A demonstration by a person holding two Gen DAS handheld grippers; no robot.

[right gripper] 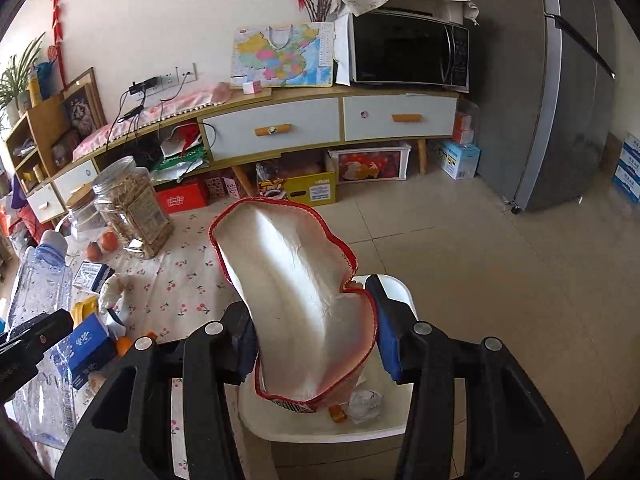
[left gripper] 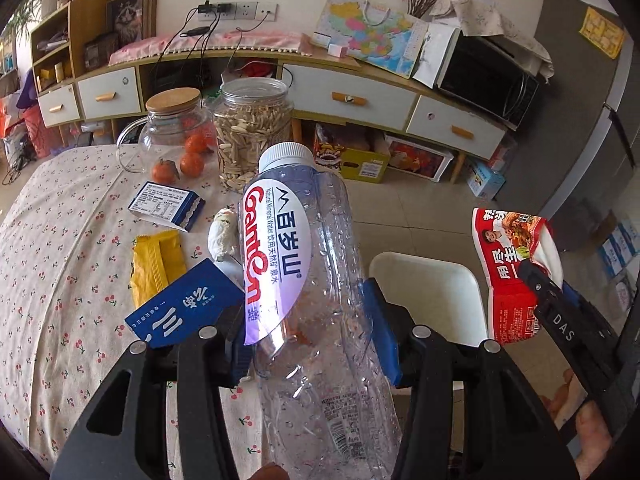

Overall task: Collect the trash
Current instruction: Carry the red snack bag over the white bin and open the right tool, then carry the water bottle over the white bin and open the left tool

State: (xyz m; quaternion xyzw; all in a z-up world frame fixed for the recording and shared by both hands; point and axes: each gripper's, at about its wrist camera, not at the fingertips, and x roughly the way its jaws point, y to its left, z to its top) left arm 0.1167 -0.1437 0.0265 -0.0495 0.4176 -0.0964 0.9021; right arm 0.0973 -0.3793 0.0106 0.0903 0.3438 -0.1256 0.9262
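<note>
My left gripper [left gripper: 308,328] is shut on an empty clear plastic water bottle [left gripper: 312,280] with a white cap, held above the table edge; the bottle also shows in the right wrist view [right gripper: 38,292]. My right gripper [right gripper: 314,344] is shut on a crushed red instant-noodle cup [right gripper: 304,300], white inside, held over a white trash bin [right gripper: 396,432]. The cup [left gripper: 512,276] and bin [left gripper: 432,292] also show in the left wrist view. On the table lie a yellow wrapper [left gripper: 158,264], a blue box [left gripper: 188,304], a blue-white carton [left gripper: 166,206] and a crumpled tissue [left gripper: 222,234].
The table has a cherry-print cloth [left gripper: 60,280]. A seed jar [left gripper: 252,132], a glass pitcher [left gripper: 172,128] and tangerines [left gripper: 192,164] stand at its far side. The bin holds some scraps [right gripper: 362,406]. A low cabinet [right gripper: 280,128], microwave [right gripper: 408,52] and fridge [right gripper: 568,100] line the back.
</note>
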